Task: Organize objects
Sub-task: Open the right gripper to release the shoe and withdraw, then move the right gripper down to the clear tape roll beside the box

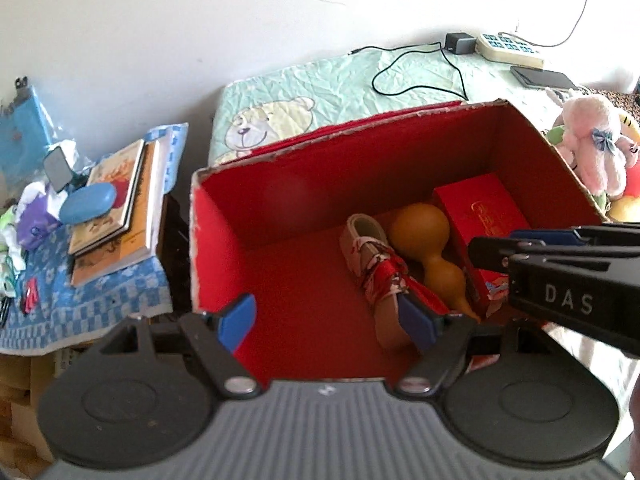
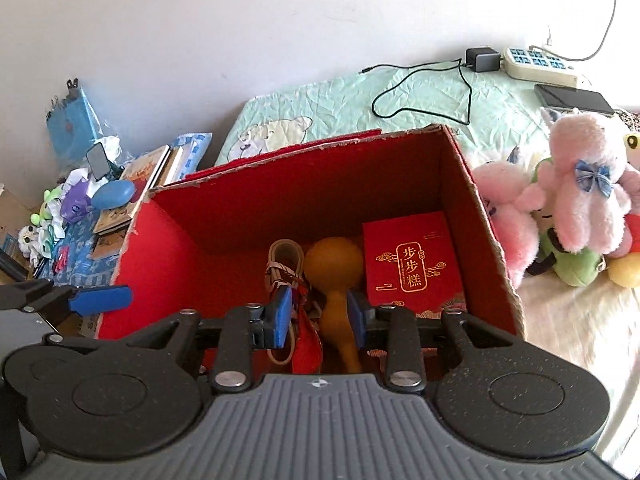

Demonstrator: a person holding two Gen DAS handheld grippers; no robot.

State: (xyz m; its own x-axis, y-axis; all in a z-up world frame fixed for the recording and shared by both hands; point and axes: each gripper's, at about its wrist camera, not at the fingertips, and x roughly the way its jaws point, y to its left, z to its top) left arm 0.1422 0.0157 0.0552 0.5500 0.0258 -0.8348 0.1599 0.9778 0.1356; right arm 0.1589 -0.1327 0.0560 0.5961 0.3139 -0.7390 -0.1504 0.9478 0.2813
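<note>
right gripper (image 2: pixel 318 312) part-open, empty above the tan hourglass gourd (image 2: pixel 334 280), neck toward it, in the red-lined cardboard box (image 2: pixel 472 184); left gripper (image 1: pixel 326 322) wide, empty, farther left.

My right gripper (image 2: pixel 319 316), jaws partly apart and gripping nothing, hangs at lower centre above a red-lined cardboard box (image 2: pixel 496 240) holding a tan gourd (image 2: pixel 334 264), a small shoe (image 2: pixel 285 258) and a red gift box (image 2: pixel 412 260), with pink plush toys (image 2: pixel 580 188) at right.
</note>
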